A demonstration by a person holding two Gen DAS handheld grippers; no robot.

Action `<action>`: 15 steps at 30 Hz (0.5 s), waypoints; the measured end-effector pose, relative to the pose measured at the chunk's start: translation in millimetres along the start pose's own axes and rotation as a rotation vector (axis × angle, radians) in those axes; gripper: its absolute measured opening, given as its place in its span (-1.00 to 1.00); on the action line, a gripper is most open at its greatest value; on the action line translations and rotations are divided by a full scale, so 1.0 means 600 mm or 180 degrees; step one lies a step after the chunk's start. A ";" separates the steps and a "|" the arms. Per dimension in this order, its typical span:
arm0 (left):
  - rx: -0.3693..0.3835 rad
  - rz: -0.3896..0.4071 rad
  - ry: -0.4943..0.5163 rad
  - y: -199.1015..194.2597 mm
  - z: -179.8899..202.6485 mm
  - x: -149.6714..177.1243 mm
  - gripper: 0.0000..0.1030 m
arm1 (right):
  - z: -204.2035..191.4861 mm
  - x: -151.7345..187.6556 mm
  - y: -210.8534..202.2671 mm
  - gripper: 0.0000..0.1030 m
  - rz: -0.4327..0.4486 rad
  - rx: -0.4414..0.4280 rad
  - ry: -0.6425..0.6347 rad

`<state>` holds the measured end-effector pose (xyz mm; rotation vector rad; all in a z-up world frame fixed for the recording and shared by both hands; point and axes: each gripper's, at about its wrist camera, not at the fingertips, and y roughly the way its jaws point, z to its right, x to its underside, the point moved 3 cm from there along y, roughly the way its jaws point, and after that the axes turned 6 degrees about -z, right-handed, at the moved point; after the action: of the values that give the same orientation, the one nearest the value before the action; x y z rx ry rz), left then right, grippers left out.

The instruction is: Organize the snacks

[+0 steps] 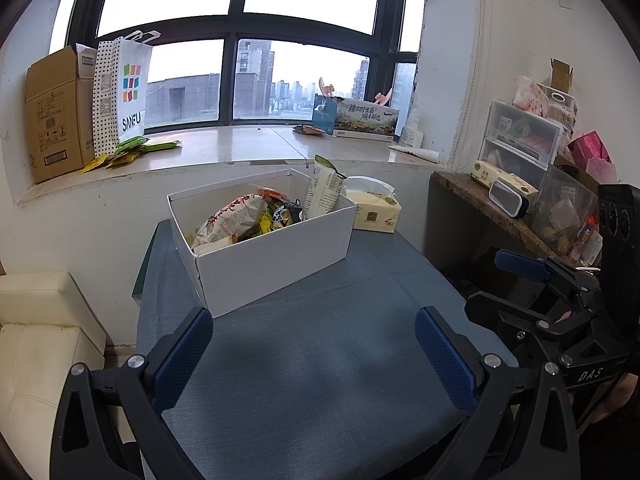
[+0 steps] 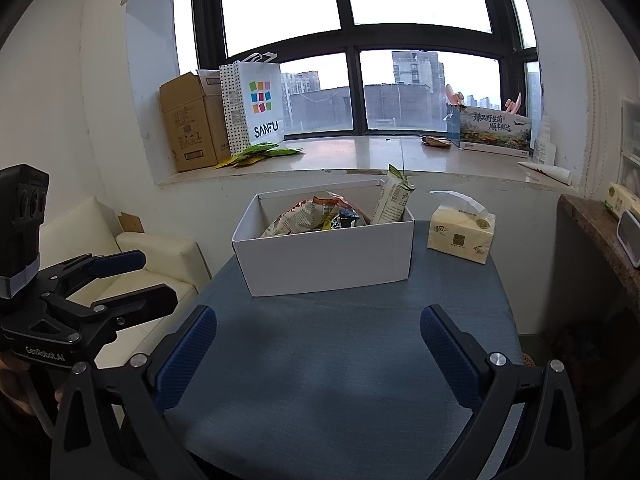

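Sitting at the far left corner of the blue table (image 1: 320, 360): a white box (image 1: 272, 264) heaped with snack packets (image 1: 232, 220), one tall pale pouch (image 1: 324, 192) upright against its far right corner. Just right of it, near the far edge, a yellow tissue pack (image 2: 460, 236). Poised over the near edge, apart from the box: left gripper (image 1: 314, 340) and right gripper (image 2: 318, 340), both spread wide, holding nothing. Beyond, on the windowsill (image 2: 360, 156): green sachets (image 2: 260, 152), a SANFU bag (image 2: 256, 104).
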<state>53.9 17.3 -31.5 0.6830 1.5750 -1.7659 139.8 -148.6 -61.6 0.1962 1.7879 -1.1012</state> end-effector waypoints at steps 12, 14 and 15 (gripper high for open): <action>0.0018 -0.0012 0.0005 0.002 -0.002 0.001 1.00 | 0.000 0.000 0.001 1.00 -0.0001 0.0002 0.0000; 0.0062 -0.0004 0.0015 0.000 -0.001 0.002 1.00 | 0.001 0.000 0.001 1.00 -0.0002 -0.0002 -0.0001; 0.0091 -0.0003 0.0024 0.000 0.001 0.002 1.00 | 0.001 0.000 0.001 1.00 -0.0005 0.0000 -0.0003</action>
<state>53.1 16.8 -32.3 0.7033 1.5582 -1.7915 140.4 -148.5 -62.1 0.1942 1.7875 -1.1022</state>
